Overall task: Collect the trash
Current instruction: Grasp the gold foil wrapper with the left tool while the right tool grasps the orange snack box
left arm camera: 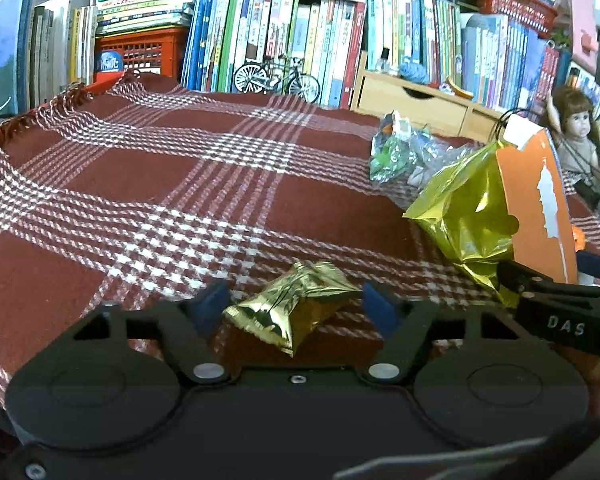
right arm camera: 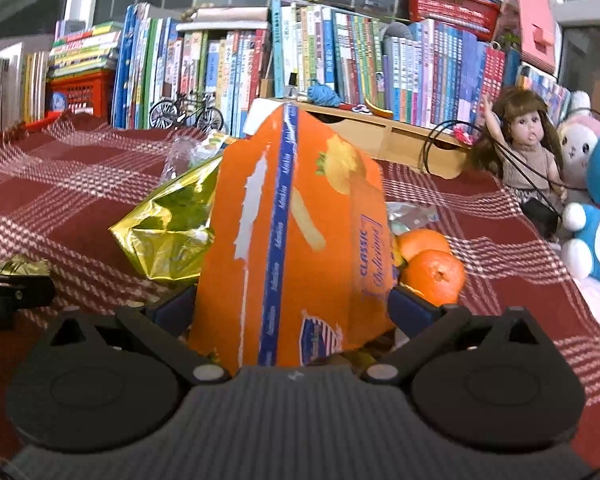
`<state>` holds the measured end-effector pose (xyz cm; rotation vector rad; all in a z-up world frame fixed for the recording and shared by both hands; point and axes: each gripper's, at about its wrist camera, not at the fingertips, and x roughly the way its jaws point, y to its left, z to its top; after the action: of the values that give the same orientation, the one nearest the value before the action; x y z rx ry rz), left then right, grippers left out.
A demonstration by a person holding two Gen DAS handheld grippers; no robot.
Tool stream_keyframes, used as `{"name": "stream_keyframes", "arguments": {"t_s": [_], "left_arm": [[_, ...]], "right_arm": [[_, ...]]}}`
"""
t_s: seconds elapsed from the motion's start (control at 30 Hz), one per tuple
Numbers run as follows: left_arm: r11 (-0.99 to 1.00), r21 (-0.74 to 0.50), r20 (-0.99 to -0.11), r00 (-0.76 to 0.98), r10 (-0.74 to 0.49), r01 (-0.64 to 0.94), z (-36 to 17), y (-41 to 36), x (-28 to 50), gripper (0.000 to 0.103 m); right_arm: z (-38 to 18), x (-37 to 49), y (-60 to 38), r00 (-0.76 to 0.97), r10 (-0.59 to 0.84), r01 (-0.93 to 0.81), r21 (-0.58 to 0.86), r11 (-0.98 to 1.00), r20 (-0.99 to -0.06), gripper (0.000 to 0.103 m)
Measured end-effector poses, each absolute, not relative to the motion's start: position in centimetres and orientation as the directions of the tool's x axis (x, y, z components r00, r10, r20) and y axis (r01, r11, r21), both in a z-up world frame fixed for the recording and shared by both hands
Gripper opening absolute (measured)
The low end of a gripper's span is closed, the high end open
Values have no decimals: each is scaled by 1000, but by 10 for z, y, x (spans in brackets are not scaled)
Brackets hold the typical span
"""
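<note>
A small crumpled gold wrapper (left arm camera: 300,300) lies low over the red plaid cloth (left arm camera: 160,184), between the blue pads of my left gripper (left arm camera: 296,306). The pads touch its two ends. My right gripper (right arm camera: 294,308) is shut on a torn orange carton (right arm camera: 300,220), held upright. A large gold foil bag (right arm camera: 168,232) sticks out of the carton's left side. In the left wrist view the carton (left arm camera: 540,200) and foil bag (left arm camera: 468,216) hang just right of my left gripper. Crumpled clear plastic wrapping (left arm camera: 400,152) lies further back on the cloth.
Two oranges (right arm camera: 432,268) sit right behind the carton. A doll (right arm camera: 528,152) and plush toys (right arm camera: 596,216) line the right edge. Rows of books, a red crate (left arm camera: 140,52), a toy bicycle (left arm camera: 276,76) and a wooden drawer unit (left arm camera: 412,100) border the back.
</note>
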<state>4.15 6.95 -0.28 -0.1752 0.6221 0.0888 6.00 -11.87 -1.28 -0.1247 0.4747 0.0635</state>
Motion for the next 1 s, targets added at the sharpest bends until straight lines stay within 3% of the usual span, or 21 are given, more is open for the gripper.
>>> {"name": "stream_keyframes", "arguments": {"t_s": [0.23,0.3,0.37,0.63,0.67,0.8,0.87,1.0], "left_arm": [[982,-147,-560,829,18,-120,1,72,30,56],[984,-133,-550,835,26,-118,3,70,28,52],[985,-126,-548,836,27,-114,5,69,27,44],[983,-136,-523,852,35,-123,15,69,26,32],[983,-138,-521,853,33,-123,16,69,26,24],[980,-158,-521,853,24,-124,20,72,30,25],[979,-164,-516,856,19,-121,23,72,31,24],[977,-183,-505,863,3,-110,30,72,31,24]], "right_arm": [[-4,43,-136,907,41,-84,-83,993,-418,81],[0,38,-138,917,35,-77,-92,993,-398,69],[3,35,-140,923,31,-74,-98,992,-382,64],[17,33,-158,947,27,-54,-76,996,-321,40],[20,33,-161,949,32,-58,-73,996,-314,38],[32,37,-168,958,44,-65,-63,996,-285,33],[39,40,-171,962,34,-52,-62,997,-273,4],[51,47,-178,965,37,-50,-41,998,-261,3]]}}
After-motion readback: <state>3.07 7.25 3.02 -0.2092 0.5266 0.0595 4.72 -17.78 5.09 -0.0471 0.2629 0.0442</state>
